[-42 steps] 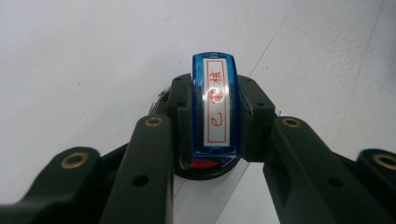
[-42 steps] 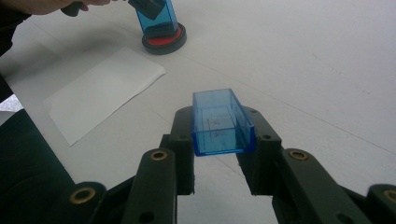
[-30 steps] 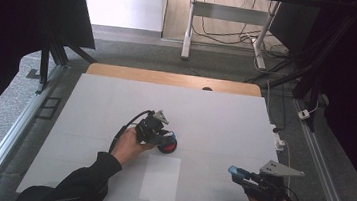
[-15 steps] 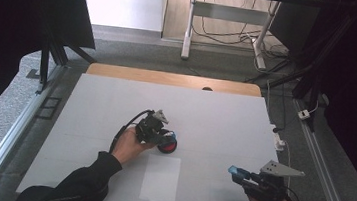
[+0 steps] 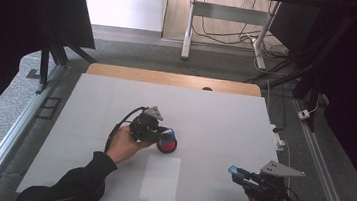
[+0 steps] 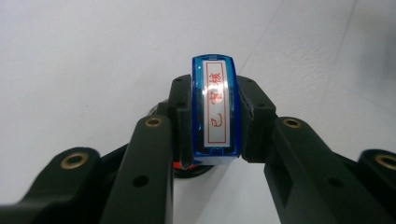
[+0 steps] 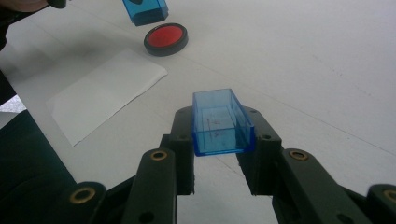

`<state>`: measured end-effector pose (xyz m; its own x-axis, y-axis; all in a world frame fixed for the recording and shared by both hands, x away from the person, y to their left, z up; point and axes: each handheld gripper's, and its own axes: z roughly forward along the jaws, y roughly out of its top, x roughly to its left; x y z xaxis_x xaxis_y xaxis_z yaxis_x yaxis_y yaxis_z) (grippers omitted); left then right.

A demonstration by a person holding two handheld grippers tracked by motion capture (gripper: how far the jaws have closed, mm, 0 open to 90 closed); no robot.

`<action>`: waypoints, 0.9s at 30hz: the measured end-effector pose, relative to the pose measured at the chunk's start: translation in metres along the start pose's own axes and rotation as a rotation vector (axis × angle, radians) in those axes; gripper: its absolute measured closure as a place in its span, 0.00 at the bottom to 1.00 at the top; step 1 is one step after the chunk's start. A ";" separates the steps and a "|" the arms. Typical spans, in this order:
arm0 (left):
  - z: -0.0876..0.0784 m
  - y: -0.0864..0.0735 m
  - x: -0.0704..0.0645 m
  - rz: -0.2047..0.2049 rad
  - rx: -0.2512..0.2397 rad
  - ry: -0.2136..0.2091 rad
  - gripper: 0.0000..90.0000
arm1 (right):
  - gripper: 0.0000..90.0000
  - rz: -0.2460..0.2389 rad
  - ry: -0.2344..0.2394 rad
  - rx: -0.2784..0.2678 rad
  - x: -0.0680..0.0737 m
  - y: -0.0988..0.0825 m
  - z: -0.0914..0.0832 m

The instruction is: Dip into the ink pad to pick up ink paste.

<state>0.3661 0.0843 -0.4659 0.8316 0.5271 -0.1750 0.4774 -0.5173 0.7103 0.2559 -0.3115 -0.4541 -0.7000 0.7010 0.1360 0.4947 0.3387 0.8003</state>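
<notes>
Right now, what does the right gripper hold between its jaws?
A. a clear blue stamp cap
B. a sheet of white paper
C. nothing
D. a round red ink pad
A: in the right gripper view, the right gripper is shut on the hollow clear blue stamp cap; the red ink pad and the paper lie apart on the table.

A blue stamp (image 6: 214, 109) with a red-lettered label hangs just above a round red ink pad (image 5: 168, 144) mid-desk; its clear blue cap (image 7: 222, 122) is held near the desk's front right corner.
</notes>
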 end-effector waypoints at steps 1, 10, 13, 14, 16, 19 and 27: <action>-0.002 0.000 -0.001 0.000 -0.005 -0.007 0.78 | 0.76 -0.001 -0.002 0.001 0.000 0.000 0.000; -0.018 -0.002 -0.011 0.007 -0.026 -0.044 0.78 | 0.76 -0.002 -0.004 -0.004 0.000 0.000 0.000; -0.023 -0.004 -0.013 0.009 -0.036 -0.058 0.78 | 0.76 -0.002 -0.004 -0.004 0.000 0.000 0.000; -0.025 -0.005 -0.014 0.008 -0.042 -0.064 0.78 | 0.76 -0.003 -0.004 -0.004 0.000 0.000 0.000; -0.028 -0.006 -0.015 0.008 -0.053 -0.075 0.78 | 0.76 -0.002 -0.004 -0.004 0.001 0.000 0.000; -0.032 -0.007 -0.018 0.012 -0.059 -0.084 0.78 | 0.76 -0.004 -0.005 -0.001 0.001 0.000 0.000; -0.042 -0.013 -0.028 0.023 -0.065 -0.093 0.78 | 0.76 -0.003 -0.001 -0.004 0.001 0.000 0.000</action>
<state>0.3246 0.1052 -0.4416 0.8661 0.4495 -0.2188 0.4415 -0.4823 0.7566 0.2554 -0.3112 -0.4541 -0.7009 0.7008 0.1328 0.4904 0.3383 0.8031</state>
